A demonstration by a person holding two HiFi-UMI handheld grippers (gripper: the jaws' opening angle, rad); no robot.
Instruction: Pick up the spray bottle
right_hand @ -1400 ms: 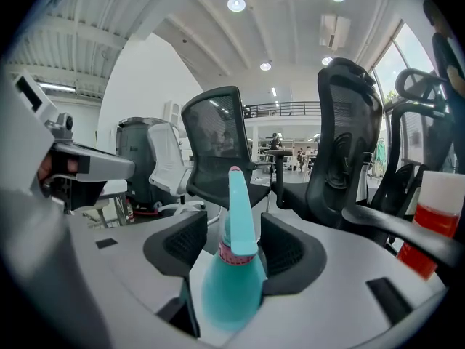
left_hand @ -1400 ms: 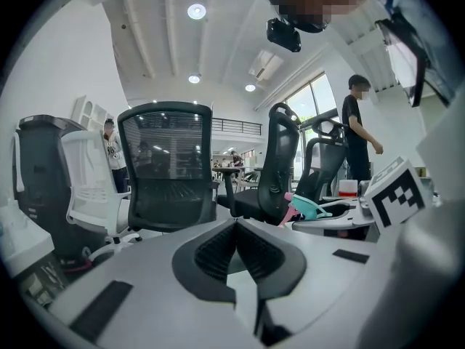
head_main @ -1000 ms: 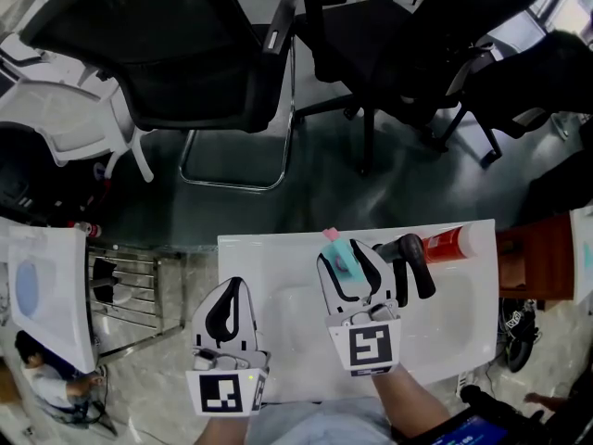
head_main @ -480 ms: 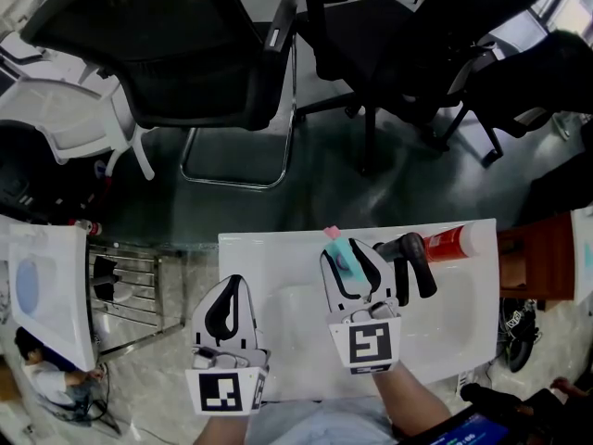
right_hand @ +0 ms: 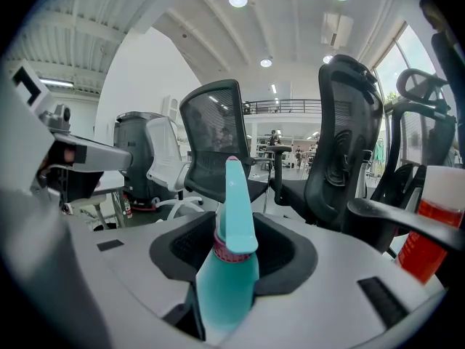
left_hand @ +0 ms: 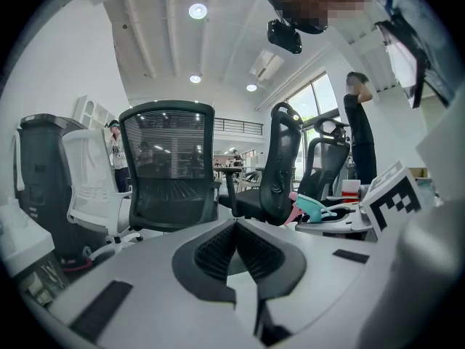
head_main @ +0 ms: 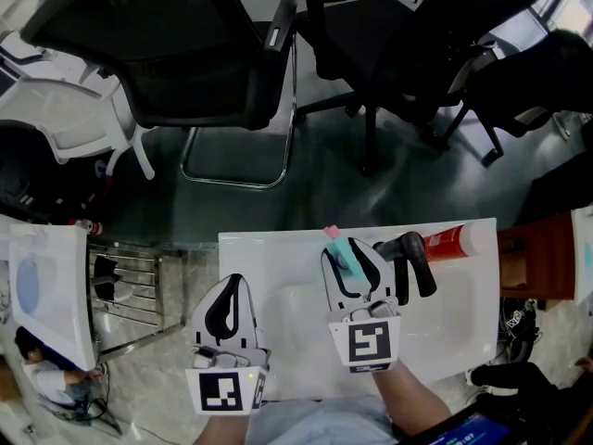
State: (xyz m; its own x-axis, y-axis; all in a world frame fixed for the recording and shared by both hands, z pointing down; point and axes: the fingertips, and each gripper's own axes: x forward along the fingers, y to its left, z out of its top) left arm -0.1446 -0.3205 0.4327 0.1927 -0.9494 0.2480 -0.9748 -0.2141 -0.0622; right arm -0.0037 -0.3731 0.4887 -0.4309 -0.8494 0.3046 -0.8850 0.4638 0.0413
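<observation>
As right gripper (head_main: 353,251) has been closing, spray bottle (right_hand: 227,267) between fingers (right_hand: 287,251)

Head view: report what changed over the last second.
The jaws of the right gripper have just been closing onto the teal spray bottle between them. Neither hand moved. The left gripper is shut and empty as before, and the red bottle lies where it was on the white table.

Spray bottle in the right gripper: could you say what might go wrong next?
The right gripper, its jaws having just closed further, clasps the spray bottle by its smooth body; it might slip or tilt when lifted. It sits near the far edge of the white table, so a nudge could tip it off.
</observation>
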